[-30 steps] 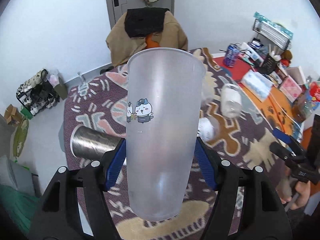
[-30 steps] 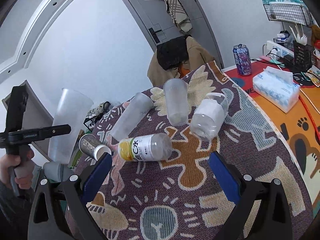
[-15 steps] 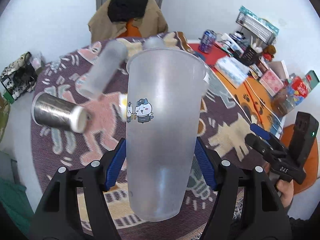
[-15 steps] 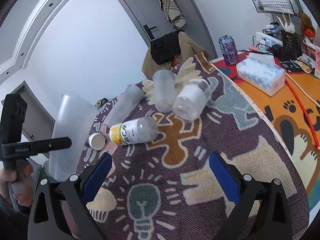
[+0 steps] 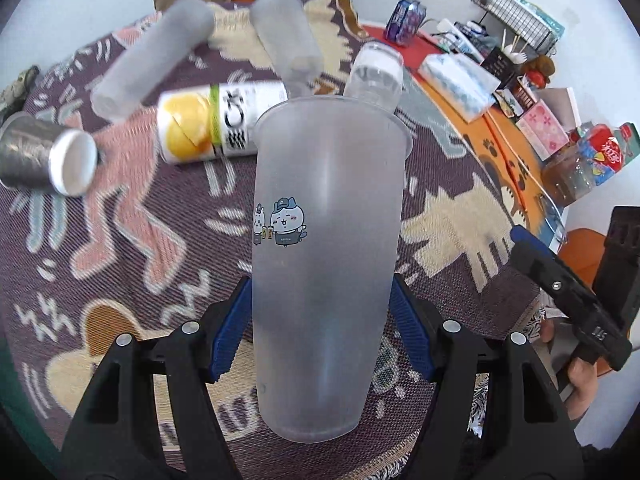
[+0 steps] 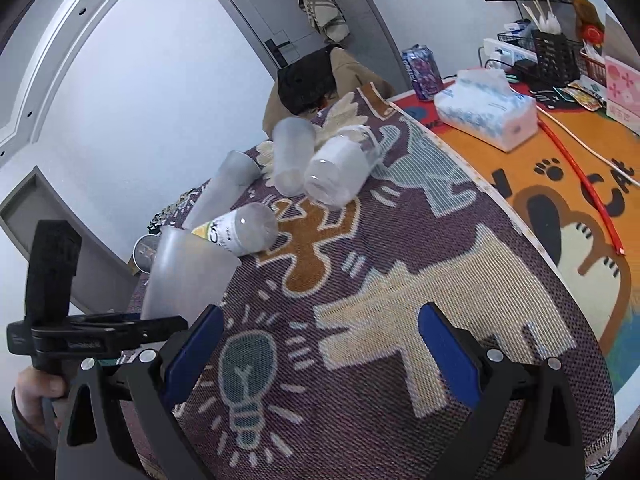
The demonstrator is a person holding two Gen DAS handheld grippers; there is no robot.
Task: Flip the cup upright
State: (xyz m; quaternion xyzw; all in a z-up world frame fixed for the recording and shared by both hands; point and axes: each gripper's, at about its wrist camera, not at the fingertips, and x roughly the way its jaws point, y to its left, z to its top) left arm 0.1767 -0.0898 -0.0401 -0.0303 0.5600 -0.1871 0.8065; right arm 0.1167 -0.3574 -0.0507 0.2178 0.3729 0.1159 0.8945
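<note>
Frosted plastic cup [image 5: 326, 264], cartoon sticker on its side: clamped low on its body between the blue pads of the left gripper [image 5: 322, 330], mouth pointing away from the camera, held over the near part of the patterned tablecloth [image 5: 120, 240]. In the right wrist view the same cup [image 6: 184, 276] stands mouth-up at 9 o'clock, tilted slightly; whether its base touches the cloth cannot be told.

Right gripper [image 6: 320, 348]: jaws wide apart, nothing between them, hovering over the cloth's lightbulb motif.

Lying on the cloth beyond the cup, in the left wrist view:
- yellow-labelled bottle [image 5: 216, 120], on its side, at 11 o'clock, just behind the cup's rim;
- metal can [image 5: 44, 156], on its side, at 10 o'clock;
- two frosted tumblers [image 5: 156, 56], lying down, at 11 and 12 o'clock;
- clear jar [image 5: 376, 74], lying at 1 o'clock.

Further off at 2 o'clock on the orange mat [image 6: 560, 184]: tissue box [image 6: 486, 110], purple drink can [image 6: 422, 68].
</note>
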